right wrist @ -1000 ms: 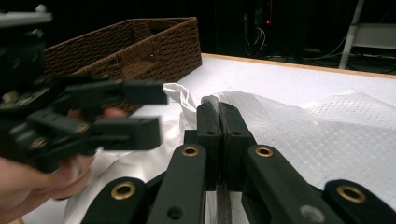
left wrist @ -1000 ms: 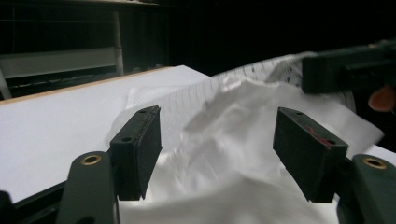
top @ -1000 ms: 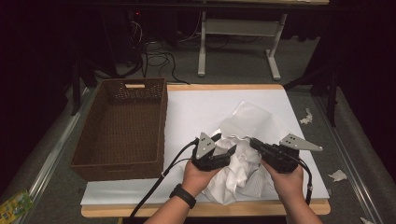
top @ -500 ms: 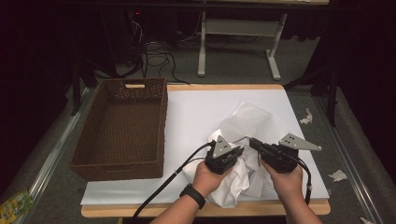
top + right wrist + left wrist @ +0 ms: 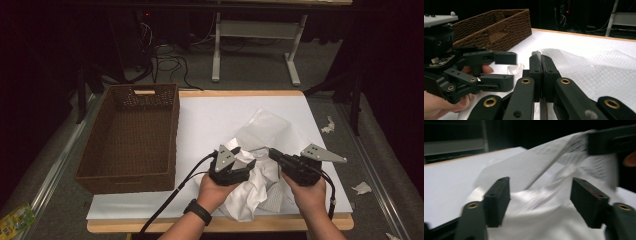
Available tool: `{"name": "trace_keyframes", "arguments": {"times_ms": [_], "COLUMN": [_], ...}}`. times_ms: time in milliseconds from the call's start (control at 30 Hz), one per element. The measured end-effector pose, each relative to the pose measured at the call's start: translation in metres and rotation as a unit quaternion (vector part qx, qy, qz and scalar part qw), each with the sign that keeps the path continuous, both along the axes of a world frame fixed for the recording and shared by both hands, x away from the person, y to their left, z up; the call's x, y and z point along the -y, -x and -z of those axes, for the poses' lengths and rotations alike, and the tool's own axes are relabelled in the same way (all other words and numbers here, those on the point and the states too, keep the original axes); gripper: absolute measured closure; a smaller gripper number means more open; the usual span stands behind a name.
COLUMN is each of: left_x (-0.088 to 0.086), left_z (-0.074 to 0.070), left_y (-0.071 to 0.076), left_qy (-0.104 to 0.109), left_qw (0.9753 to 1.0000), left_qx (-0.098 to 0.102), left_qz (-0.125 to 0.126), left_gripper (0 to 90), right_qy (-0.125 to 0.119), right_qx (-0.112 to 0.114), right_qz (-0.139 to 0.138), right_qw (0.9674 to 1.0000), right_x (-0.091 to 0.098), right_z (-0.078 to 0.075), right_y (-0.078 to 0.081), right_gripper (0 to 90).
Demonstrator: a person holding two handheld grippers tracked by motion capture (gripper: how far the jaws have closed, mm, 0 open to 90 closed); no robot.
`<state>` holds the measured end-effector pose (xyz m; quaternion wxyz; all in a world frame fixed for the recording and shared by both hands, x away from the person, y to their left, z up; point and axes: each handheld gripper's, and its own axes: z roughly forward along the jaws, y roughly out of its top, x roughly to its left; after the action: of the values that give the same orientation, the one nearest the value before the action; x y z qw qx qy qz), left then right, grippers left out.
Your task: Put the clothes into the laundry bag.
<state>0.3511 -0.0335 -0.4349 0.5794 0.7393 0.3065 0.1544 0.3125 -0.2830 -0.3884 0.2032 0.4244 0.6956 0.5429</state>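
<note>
A crumpled white plastic bag (image 5: 270, 130) lies on the white table top (image 5: 210, 115), near its front edge. My left gripper (image 5: 248, 166) is at the bag's left side. Its jaws have just been opening and now stand apart, with bag film (image 5: 536, 170) lying loosely between the pads (image 5: 499, 195), which do not press on it. From the right, my right gripper (image 5: 274, 152) is shut on a fold of the bag's woven-looking edge (image 5: 541, 56). In the right gripper view, the left gripper (image 5: 506, 69) is close beside it, jaws parted.
An empty brown wicker basket (image 5: 170, 130) stands on the table's left part, also seen as a basket (image 5: 499, 27) behind the left gripper. White scraps (image 5: 362, 187) lie on the floor to the right. A metal table frame (image 5: 255, 30) and cables stand beyond the far edge.
The left gripper pushed right into the crumpled bag, then drew back a little to the left. The right hand has kept its place and its hold.
</note>
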Motion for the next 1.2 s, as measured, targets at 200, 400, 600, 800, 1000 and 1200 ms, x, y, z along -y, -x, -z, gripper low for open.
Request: {"name": "trace_keyframes", "arguments": {"times_ms": [200, 400, 600, 800, 1000, 1200], "left_x": [-0.018, -0.012, -0.008, -0.011, 0.019, 0.043], "left_z": [0.027, 0.035, 0.039, 0.024, -0.001, 0.006], "left_y": [-0.006, -0.011, -0.011, 0.003, 0.017, -0.007], "left_qy": [-0.019, -0.019, -0.034, 0.008, -0.01, -0.028], "left_qw": [0.9978, 0.9971, 0.9964, 0.9987, 0.9978, 0.9981], "left_qx": [-0.06, -0.073, -0.077, -0.045, -0.008, -0.028], "left_qz": [-0.019, -0.003, 0.007, 0.022, 0.066, 0.046], "left_gripper": [20.7, 27.9, 74.0, 87.4, 87.4, 86.4], "right_qy": [0.003, 0.003, 0.002, 0.003, 0.003, -0.005], "right_qx": [0.001, -0.002, -0.002, -0.001, -0.002, 0.002], "right_qz": [0.0, 0.0, -0.003, -0.005, -0.007, -0.013], "right_qw": [1.0, 1.0, 1.0, 1.0, 1.0, 0.9999], "right_x": [-0.001, -0.002, -0.003, -0.005, -0.008, -0.006], "right_z": [0.0, 0.001, 0.002, 0.002, 0.002, 0.0], "right_y": [0.0, -0.001, -0.002, -0.002, -0.003, 0.001], "right_gripper": [89.1, 89.2, 89.2, 89.2, 89.2, 89.2]}}
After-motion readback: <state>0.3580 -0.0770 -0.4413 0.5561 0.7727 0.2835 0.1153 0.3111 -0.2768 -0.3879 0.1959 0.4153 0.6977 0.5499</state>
